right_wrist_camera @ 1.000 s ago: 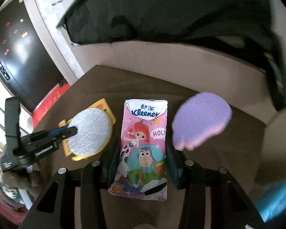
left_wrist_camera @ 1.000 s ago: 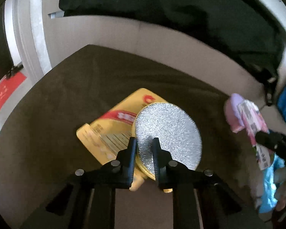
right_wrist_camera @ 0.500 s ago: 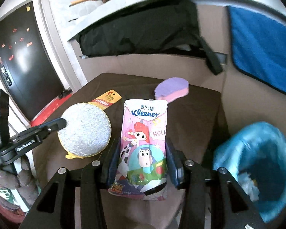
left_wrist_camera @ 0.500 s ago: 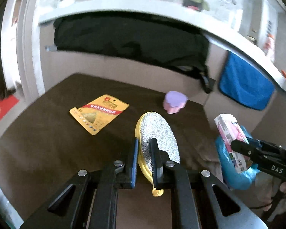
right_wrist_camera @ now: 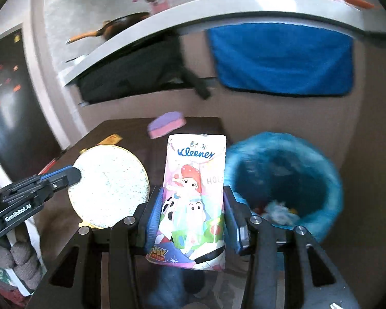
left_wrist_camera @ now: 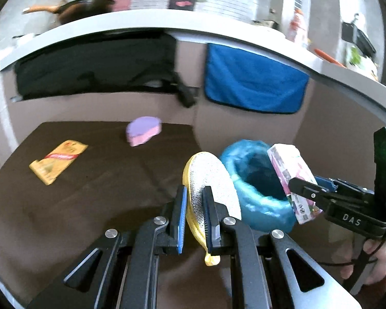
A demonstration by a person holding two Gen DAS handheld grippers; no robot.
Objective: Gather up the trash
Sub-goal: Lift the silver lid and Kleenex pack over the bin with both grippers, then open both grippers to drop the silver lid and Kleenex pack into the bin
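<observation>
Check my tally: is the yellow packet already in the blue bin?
No, the yellow packet lies on the brown table, apart from the blue bin.

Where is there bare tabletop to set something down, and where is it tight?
Bare table: the wide stretch nearer than the yellow packet and purple sponge, and the strip between them. Tight by the blue bin, where both tongs, pad and tissue pack crowd.

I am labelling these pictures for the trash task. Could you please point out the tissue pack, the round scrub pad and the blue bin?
tissue pack point(right_wrist_camera: 194, 198), right wrist view, middle of its printed front.
scrub pad point(left_wrist_camera: 213, 180), left wrist view, its silver face.
blue bin point(right_wrist_camera: 332, 177), right wrist view, right rim of its liner.
</observation>
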